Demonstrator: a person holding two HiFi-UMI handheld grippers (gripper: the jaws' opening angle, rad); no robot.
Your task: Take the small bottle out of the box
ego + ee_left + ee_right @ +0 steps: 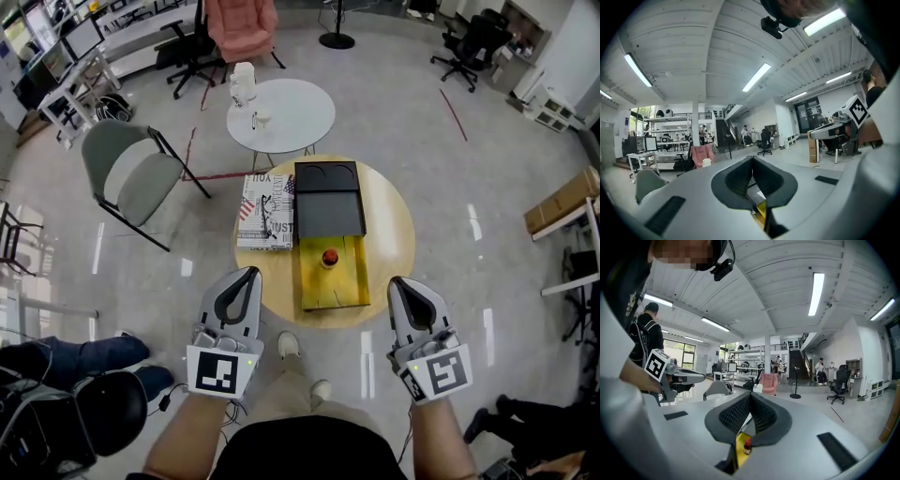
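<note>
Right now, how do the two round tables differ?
The wooden table is tan and holds the yellow box with the small bottle in it; the white table holds only small white items. The wooden table lies in front, the white table behind it. Both are round.

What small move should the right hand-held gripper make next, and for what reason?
Probably move the right hand-held gripper forward toward the small bottle, opening its jaws on the way. It is shut and empty, short of the round table's edge, while the bottle stands uncovered in the yellow box, the black lid slid back.
</note>
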